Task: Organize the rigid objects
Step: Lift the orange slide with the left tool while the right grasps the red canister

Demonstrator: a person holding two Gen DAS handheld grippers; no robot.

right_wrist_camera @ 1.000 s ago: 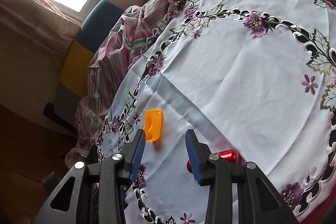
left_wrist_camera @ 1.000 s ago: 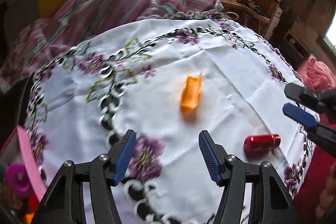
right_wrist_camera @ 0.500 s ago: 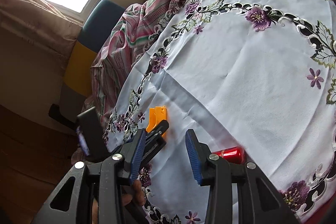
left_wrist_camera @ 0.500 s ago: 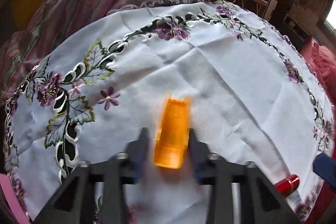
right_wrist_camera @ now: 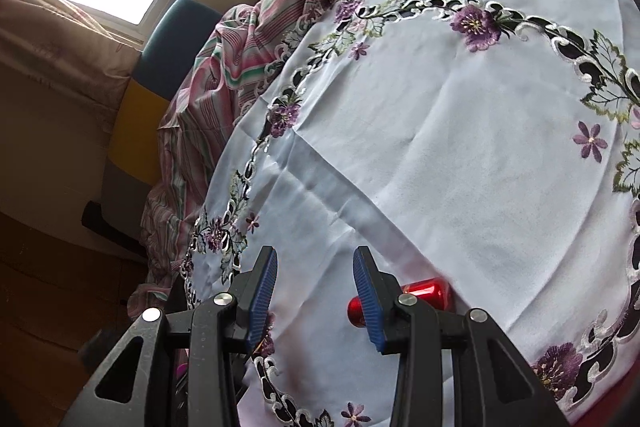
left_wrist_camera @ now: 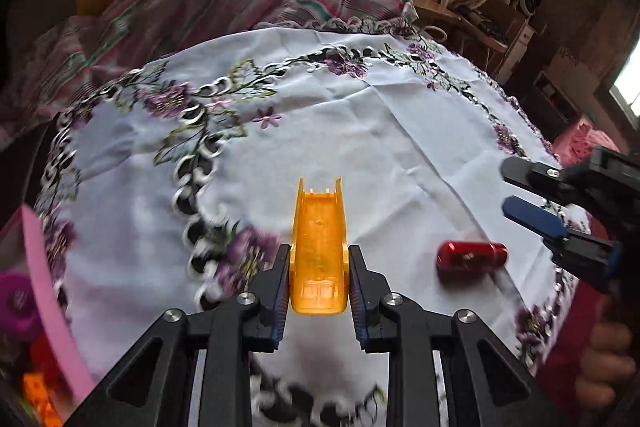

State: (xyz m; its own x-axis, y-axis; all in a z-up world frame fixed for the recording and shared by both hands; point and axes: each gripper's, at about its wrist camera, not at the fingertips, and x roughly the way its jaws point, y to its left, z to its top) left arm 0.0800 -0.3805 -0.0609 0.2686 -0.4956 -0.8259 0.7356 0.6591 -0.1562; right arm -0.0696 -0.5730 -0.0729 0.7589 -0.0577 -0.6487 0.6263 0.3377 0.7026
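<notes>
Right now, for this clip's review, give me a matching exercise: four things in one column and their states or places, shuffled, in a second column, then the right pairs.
Things:
1. orange plastic piece
2. red cylinder
3. left tongs
4. right tongs

States or places:
A. open, nothing between the pads
B. lying on its side on the white tablecloth, not gripped
C. shut on a thing
D. clamped between two blue pads

Pairs: 1-D, 2-B, 3-C, 4-A
</notes>
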